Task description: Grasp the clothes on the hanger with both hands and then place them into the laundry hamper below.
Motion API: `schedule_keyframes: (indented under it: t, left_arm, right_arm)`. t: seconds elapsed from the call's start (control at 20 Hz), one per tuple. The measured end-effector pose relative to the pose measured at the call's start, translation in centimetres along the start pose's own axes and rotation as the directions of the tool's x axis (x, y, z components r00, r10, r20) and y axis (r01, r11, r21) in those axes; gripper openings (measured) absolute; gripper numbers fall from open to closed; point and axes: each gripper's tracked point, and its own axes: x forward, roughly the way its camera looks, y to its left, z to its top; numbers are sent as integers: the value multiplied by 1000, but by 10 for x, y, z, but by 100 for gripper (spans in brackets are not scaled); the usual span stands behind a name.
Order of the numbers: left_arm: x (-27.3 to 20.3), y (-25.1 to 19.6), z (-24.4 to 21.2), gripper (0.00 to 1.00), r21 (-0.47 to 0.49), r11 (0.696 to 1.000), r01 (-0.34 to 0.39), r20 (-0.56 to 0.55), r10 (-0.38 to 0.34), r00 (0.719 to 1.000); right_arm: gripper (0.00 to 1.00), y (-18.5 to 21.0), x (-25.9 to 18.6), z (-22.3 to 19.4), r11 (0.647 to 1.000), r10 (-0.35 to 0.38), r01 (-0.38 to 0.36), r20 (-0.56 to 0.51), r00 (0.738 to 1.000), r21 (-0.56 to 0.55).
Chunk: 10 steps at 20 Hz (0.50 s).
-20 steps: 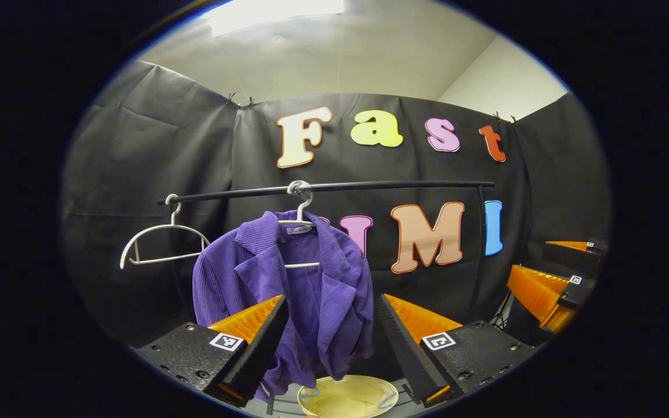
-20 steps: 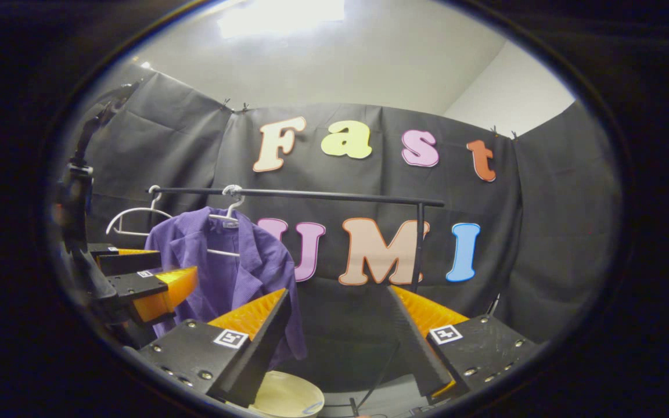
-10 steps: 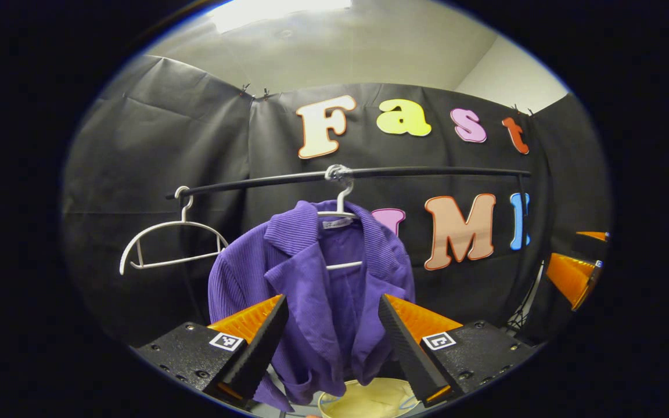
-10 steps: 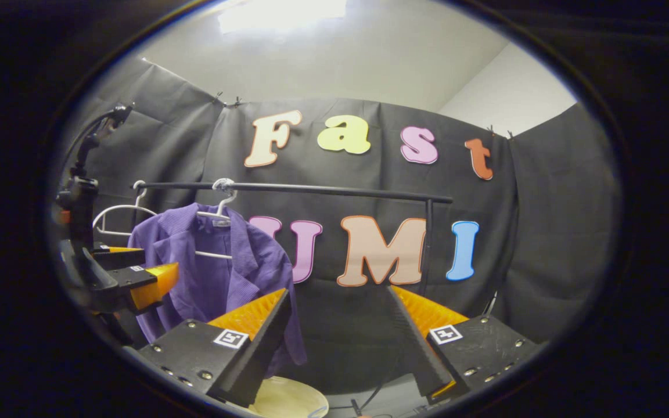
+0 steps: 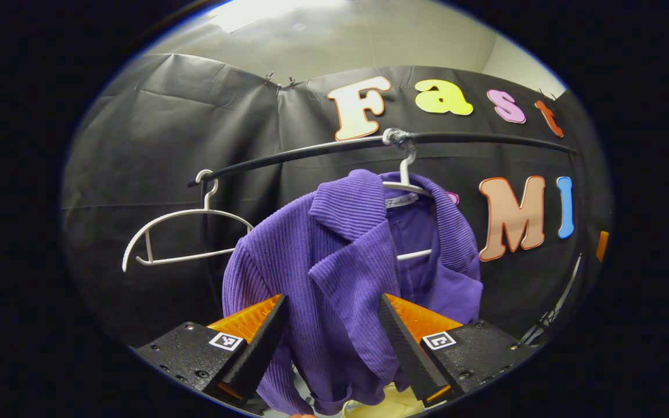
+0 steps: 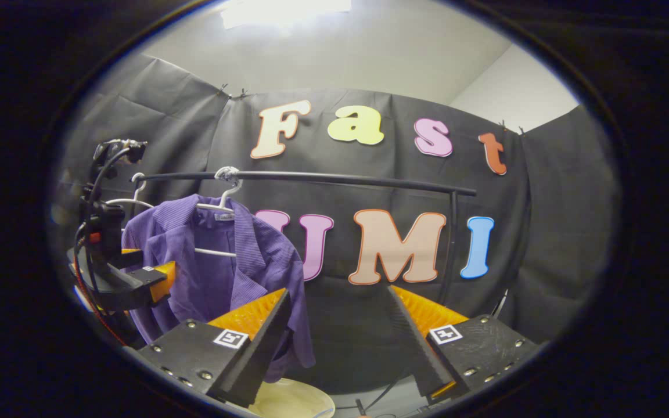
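Observation:
A purple ribbed jacket (image 5: 340, 255) hangs on a white hanger (image 5: 407, 174) from a black rail (image 5: 485, 139). In the left gripper view my left gripper (image 5: 328, 325) is open close in front of the jacket, whose left front panel shows between the fingers; I cannot tell whether they touch it. In the right gripper view the jacket (image 6: 207, 273) hangs at the left with the left gripper (image 6: 151, 268) at its near side. My right gripper (image 6: 337, 325) is open, to the right of the jacket and apart from it. The cream hamper (image 6: 291, 400) stands below the jacket.
An empty white hanger (image 5: 183, 232) hangs at the rail's left end. The rail's black upright (image 6: 453, 244) stands to the right. A sliver of the hamper (image 5: 392, 400) shows under the jacket's hem. A cable (image 6: 93, 191) rises from the left gripper.
My left gripper has moved in toward the jacket, which now looms larger between its fingers. The right gripper has shifted only slightly. Both stay open.

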Motion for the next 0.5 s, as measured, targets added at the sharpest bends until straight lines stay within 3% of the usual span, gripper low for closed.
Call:
schedule_keyframes:
  t: [0.15, 0.2, 0.3, 0.35, 0.5]
  left_arm:
    - [15, 4, -4, 96, 21, 999, -39, 9, 39, 999]
    - [19, 4, -4, 96, 24, 999, -49, 11, 48, 999]
    - [27, 8, -5, 96, 29, 997, -78, 18, 77, 997]
    - [31, 11, -6, 97, 34, 995, -99, 22, 98, 995]
    - [39, 13, -6, 68, 57, 992, -113, 37, 111, 993]
  right_arm:
    - [100, 16, 23, -1, 999, 41, -41, -1, 999, 13]
    - [93, 22, 32, -2, 998, 57, -57, 0, 998, 18]
    - [97, 34, 52, -7, 995, 94, -94, -7, 996, 27]
    - [94, 40, 62, -7, 993, 111, -111, -8, 994, 28]
    - [100, 56, 86, -13, 986, 167, -166, -13, 986, 30]
